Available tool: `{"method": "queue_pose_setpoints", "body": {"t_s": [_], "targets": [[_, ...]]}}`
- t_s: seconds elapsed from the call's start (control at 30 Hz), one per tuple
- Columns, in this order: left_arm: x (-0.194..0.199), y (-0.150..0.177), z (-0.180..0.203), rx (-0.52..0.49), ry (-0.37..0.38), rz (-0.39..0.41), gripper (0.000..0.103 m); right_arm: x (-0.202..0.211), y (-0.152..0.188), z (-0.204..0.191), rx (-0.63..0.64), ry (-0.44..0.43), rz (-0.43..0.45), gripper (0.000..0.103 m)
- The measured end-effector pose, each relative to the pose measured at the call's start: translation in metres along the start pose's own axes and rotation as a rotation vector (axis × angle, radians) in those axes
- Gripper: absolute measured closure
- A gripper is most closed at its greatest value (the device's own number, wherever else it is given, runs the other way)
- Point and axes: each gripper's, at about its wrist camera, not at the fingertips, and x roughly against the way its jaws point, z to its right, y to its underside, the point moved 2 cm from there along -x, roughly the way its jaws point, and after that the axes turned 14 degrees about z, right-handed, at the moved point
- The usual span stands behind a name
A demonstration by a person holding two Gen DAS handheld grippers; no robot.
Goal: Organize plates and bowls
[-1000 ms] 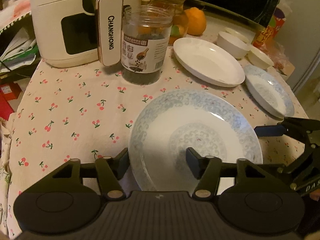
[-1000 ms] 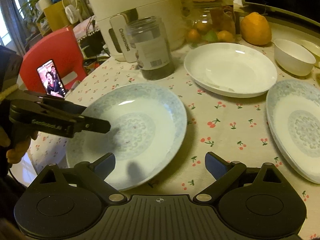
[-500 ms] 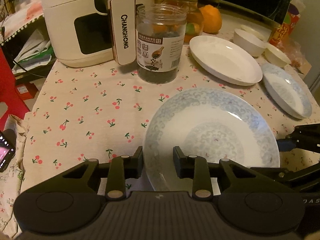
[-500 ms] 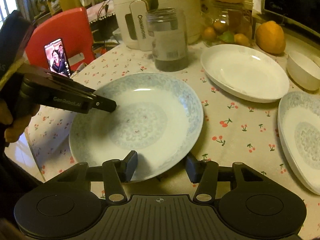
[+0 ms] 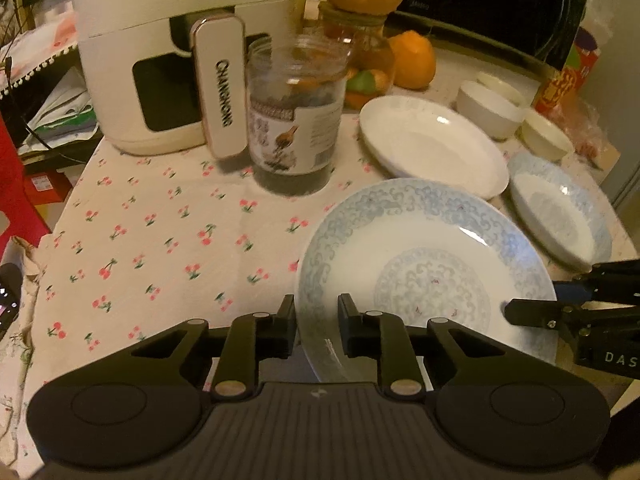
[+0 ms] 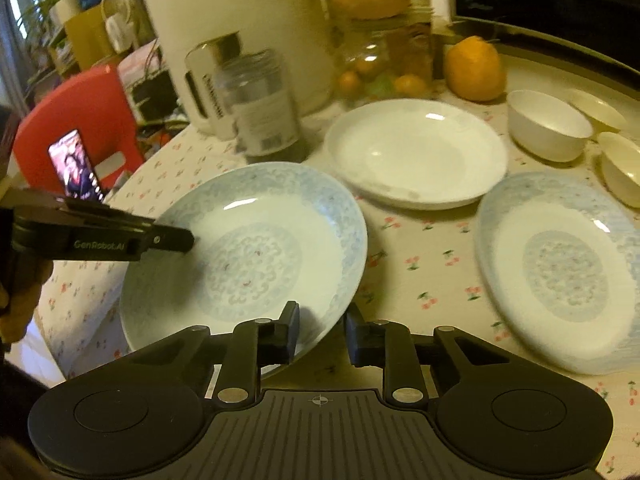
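A large plate with a blue pattern (image 5: 424,256) (image 6: 256,248) lies on the cherry-print tablecloth (image 5: 160,240). My left gripper (image 5: 316,320) has the plate's left rim between its fingers, and the jaws are closing on it; the right wrist view shows its tip (image 6: 172,240) on that rim. My right gripper (image 6: 322,330) holds the opposite rim between its closing jaws, one finger over the plate and one outside it. The left wrist view shows it (image 5: 516,312) at the plate's right edge. A second blue plate (image 6: 560,268) lies to the right.
A plain white plate (image 6: 416,156) and two white bowls (image 6: 548,124) (image 6: 624,168) sit behind. A jar of dark beans (image 5: 296,120), a white air fryer (image 5: 172,60) and oranges (image 5: 412,60) crowd the back. A red chair (image 6: 80,112) with a phone (image 6: 76,168) stands past the table's left edge.
Both grippers' jaws have narrowed from wide apart to close around the blue plate's opposite rims. The right gripper has slid in to the rim, and the plate's right side looks slightly raised.
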Motion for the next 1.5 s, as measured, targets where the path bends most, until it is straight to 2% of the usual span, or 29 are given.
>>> {"method": "queue_pose_setpoints", "body": {"t_s": [0.37,0.63,1.03,1.5], "targets": [[-0.003,-0.026,0.035,0.024,0.050,0.058,0.084,0.021,-0.019,0.044,-0.093,0.047,0.055,0.079],[-0.011,-0.041,0.074,0.011,0.098,0.073,0.084,0.037,-0.026,0.086,-0.159,0.109,0.094,0.079],[-0.037,-0.043,0.137,-0.034,0.180,0.039,0.084,0.065,-0.025,0.155,-0.266,0.216,0.146,0.079],[-0.060,-0.040,0.169,-0.058,0.175,0.010,0.084,0.059,-0.015,0.192,-0.288,0.301,0.122,0.079]]}}
